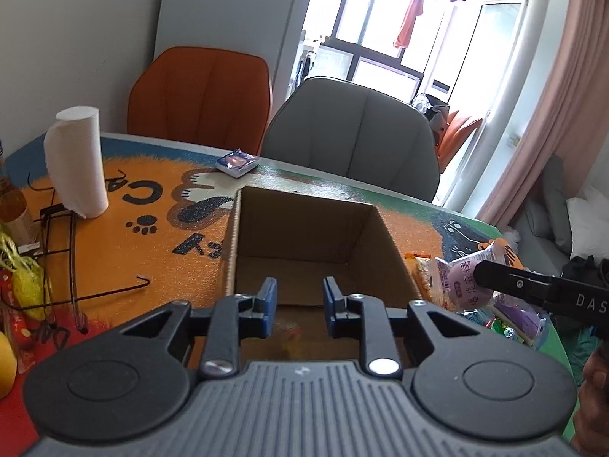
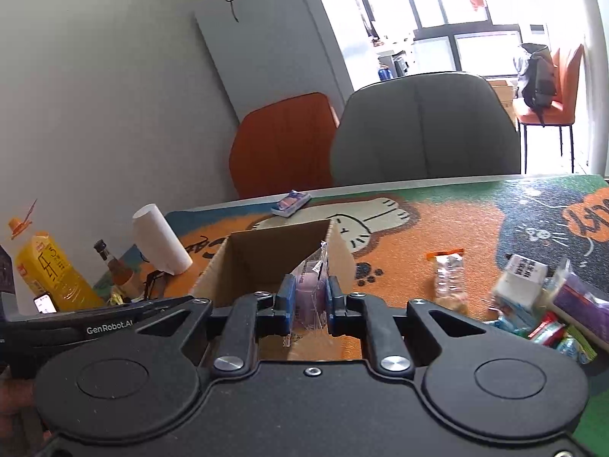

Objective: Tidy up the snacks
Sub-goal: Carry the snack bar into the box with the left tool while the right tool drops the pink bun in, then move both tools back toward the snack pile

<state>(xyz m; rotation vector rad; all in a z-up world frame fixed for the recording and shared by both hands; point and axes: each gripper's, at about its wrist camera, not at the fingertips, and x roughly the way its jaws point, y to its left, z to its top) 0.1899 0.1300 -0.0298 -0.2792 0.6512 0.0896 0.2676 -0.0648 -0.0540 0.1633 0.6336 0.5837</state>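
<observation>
Purple snack packet (image 2: 310,293) sits pinched between the right fingers (image 2: 285,297) (left fingers (image 1: 268,297) slightly spread, empty) by the cardboard box (image 1: 304,224).

left tongs (image 2: 91,325): "GenRobot.AI" | right tongs (image 1: 548,293): "DAS"

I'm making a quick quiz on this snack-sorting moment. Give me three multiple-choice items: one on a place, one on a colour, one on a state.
1. Where does the paper roll stand?
A. on the table mat
B. inside the box
C. on a chair

2. What colour is the wrapped snack in the right claw?
A. green
B. pale purple
C. red

3. How is the left claw?
A. shut on a snack
B. gripping the box wall
C. holding nothing

Answers: 1 A, it stands upright on the mat, left of the cardboard box. 2 B, the wrapper between the pads is lilac. 3 C, nothing sits between its pads.
</observation>
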